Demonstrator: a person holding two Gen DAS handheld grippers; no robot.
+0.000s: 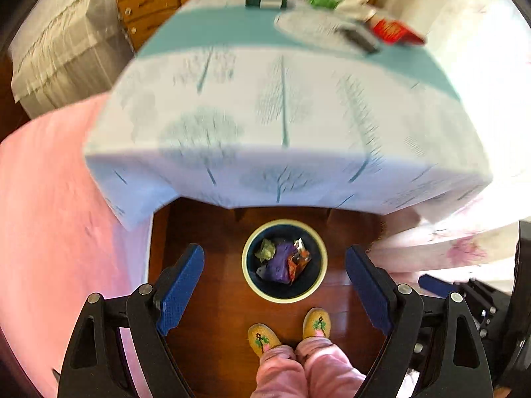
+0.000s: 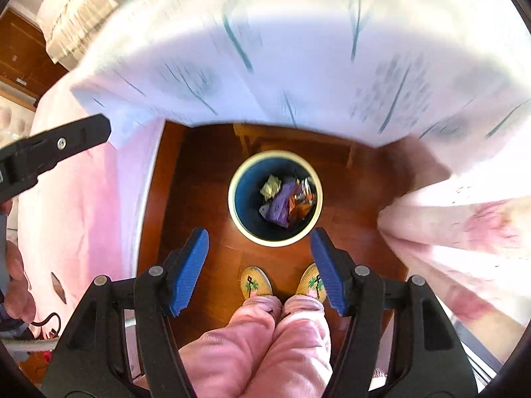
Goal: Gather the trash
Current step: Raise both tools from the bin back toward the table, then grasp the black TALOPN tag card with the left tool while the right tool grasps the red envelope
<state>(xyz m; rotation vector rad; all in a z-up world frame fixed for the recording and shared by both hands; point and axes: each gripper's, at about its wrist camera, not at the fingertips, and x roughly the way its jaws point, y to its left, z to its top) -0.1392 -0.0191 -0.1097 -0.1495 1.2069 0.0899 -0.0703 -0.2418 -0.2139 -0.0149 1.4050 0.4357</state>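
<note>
A big table (image 1: 282,116) with a white cloth with blue trees on it fills the top of both views. Under its front edge is a brown wood floor (image 1: 205,348). A round trash bin (image 1: 284,260) stands on the floor, with crumpled wrappers (image 1: 282,262) inside. Near the bin are two yellow slippers (image 1: 288,330). The left gripper (image 1: 274,287) has its fingers wide apart, holding nothing. The right gripper (image 2: 260,272) also has its fingers wide apart and empty.
</note>
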